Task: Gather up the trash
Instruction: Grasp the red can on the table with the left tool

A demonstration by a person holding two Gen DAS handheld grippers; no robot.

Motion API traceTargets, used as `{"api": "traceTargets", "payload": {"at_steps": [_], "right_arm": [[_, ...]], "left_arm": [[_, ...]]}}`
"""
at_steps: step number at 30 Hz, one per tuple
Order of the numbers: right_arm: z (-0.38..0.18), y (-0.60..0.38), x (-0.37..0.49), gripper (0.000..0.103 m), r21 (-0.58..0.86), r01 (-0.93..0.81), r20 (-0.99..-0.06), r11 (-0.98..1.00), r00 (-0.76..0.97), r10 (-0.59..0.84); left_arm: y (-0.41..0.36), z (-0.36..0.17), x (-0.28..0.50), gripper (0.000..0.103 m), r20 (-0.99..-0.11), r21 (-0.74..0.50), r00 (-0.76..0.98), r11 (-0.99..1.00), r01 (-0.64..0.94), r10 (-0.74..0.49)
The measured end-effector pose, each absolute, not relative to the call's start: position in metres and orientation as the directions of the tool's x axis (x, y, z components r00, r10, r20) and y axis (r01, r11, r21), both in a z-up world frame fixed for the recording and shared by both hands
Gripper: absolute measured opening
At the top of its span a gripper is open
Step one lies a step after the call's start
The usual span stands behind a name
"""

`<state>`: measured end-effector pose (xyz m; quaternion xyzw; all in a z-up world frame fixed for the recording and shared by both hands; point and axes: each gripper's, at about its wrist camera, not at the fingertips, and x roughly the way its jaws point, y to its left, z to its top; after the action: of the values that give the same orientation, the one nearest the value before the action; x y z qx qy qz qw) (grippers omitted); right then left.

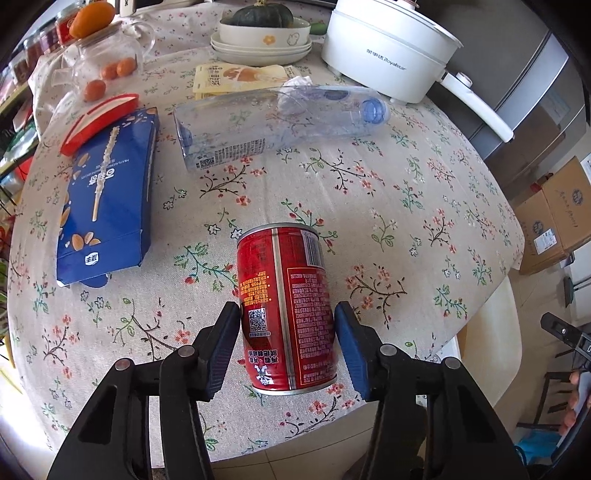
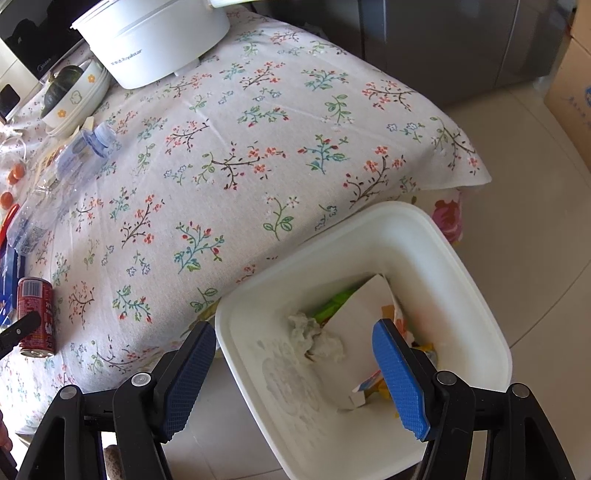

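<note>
A red drink can [image 1: 286, 306] stands on the flowered tablecloth near the table's front edge. My left gripper [image 1: 288, 343] is open with its jaws on either side of the can; a small gap shows at each pad. The can also shows in the right wrist view [image 2: 36, 314]. A clear plastic bottle [image 1: 277, 122] and a blue snack box [image 1: 107, 199] lie farther back. My right gripper [image 2: 295, 369] is open and empty above a white trash bin [image 2: 436, 236] beside the table. The bin holds crumpled tissue [image 2: 317, 339], paper and wrappers.
A white electric pot [image 1: 388, 48], stacked bowls with a squash [image 1: 258, 33], a glass jar with small oranges [image 1: 110, 62], a red clip [image 1: 99, 118] and a yellow packet [image 1: 236, 77] stand at the back. Cardboard boxes [image 1: 554, 214] and a grey fridge [image 1: 535, 92] are to the right.
</note>
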<state>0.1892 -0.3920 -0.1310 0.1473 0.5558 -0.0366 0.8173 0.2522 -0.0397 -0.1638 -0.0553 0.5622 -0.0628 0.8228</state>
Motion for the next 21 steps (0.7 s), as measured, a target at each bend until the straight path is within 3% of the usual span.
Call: {"api": "traceTargets", "payload": {"at_steps": [9,21], "right_arm": [[-0.130,-0.388,0.192,0.074,0.212,0.226,-0.919,0.951,0.377,0.115],[-0.127,-0.360,0.203,0.074,0.211,0.189,-0.917,0.959,0.378,0.127]], "left_arm": [[-0.035,-0.174,0.253,0.056,-0.938,-0.197,0.284,0.980,0.029,-0.197],[-0.012,-0.123,0.237,0.055,-0.874,-0.208,0.438,0.977,0.056,-0.211]]}}
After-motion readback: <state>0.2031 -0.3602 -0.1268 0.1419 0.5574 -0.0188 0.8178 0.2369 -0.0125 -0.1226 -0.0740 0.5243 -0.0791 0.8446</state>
